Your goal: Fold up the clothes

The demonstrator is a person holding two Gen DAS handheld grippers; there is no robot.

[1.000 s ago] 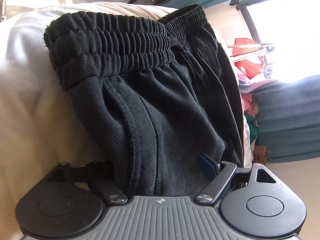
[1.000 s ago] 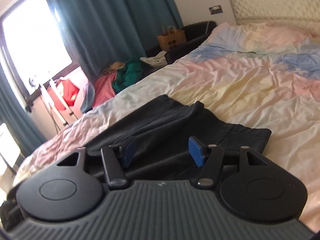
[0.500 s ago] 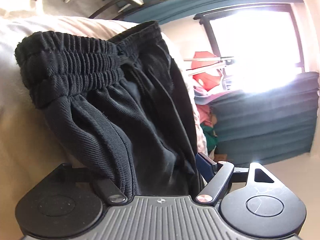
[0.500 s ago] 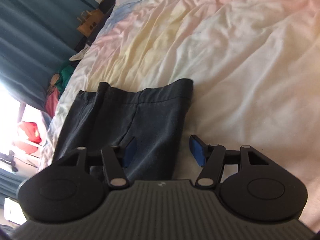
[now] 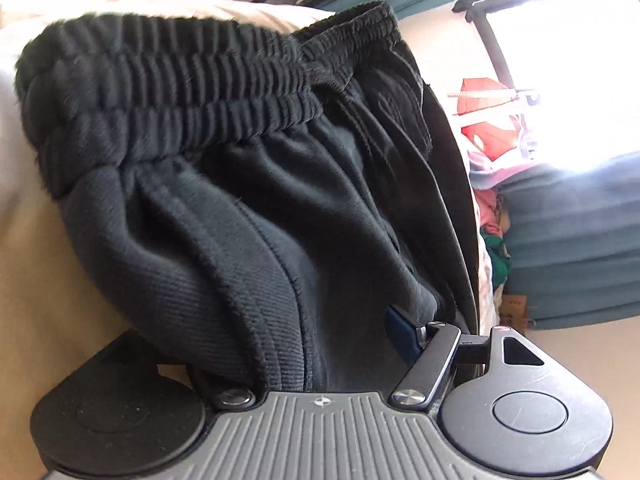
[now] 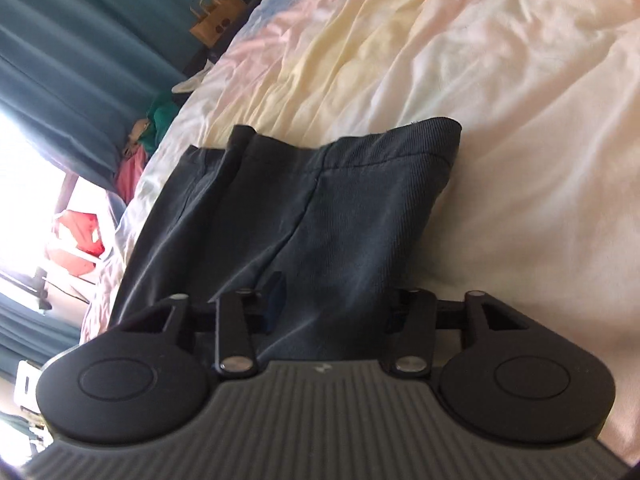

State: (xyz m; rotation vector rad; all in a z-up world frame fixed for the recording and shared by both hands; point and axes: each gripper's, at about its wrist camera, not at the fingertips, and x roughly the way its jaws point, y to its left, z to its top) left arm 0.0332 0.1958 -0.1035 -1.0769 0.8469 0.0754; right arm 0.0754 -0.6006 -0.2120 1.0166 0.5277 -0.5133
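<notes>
We have the dark shorts [image 6: 288, 216] laid along the bed [image 6: 500, 120] near its window-side edge, so each end can be taken and folded over. Our left gripper [image 5: 320, 344] sits at the elastic waistband [image 5: 168, 92], jaws closing with bunched cloth between them. Our right gripper [image 6: 332, 300] is at the leg-hem end, jaws closing around the fabric; we cannot tell whether either pair presses yet.

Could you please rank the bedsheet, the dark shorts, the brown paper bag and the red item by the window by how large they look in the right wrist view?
1. bedsheet
2. dark shorts, much nearer the camera
3. and 4. red item by the window and brown paper bag: similar, both far off, so unranked.
</notes>
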